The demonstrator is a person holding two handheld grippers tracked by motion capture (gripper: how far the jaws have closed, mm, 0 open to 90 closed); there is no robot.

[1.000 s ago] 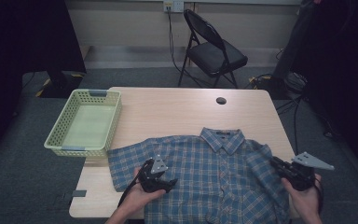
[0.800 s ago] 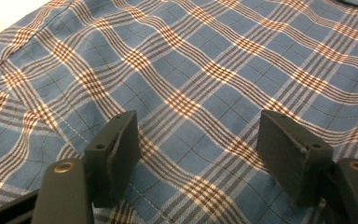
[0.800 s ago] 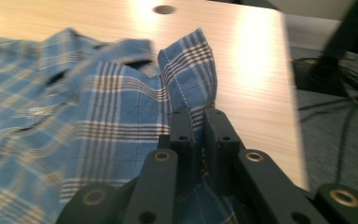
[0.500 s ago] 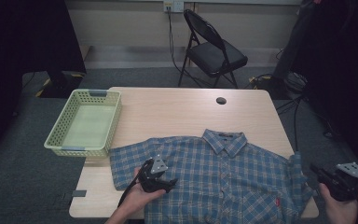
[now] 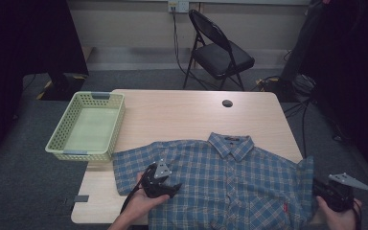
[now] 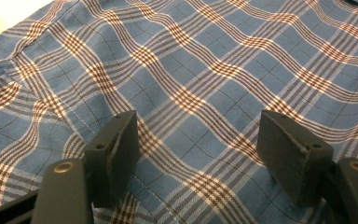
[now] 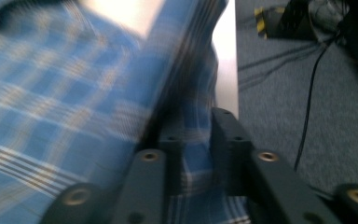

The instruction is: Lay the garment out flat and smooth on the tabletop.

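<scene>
The right tool [image 5: 322, 190] has dragged the shirt [image 5: 230, 187] sleeve outward past the counter [image 5: 182, 112] edge, its jaws just easing narrowly apart around the cloth, while the left tool [image 5: 165, 188] rests wide open on the shirt, so spreading looks nearly done.

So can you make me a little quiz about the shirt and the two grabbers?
1. True or false: the shirt lies inside the basket.
2. Which gripper has shirt cloth between its jaws?
A. left gripper
B. right gripper
C. both
3. Fill in: the left gripper's jaws stand ____ above the shirt.

Key
1. False. The shirt is spread on the table; the basket holds nothing.
2. B. Its jaws, which have just been opening, have the sleeve between them at the table's right edge.
3. Open, with nothing pinched.
</scene>
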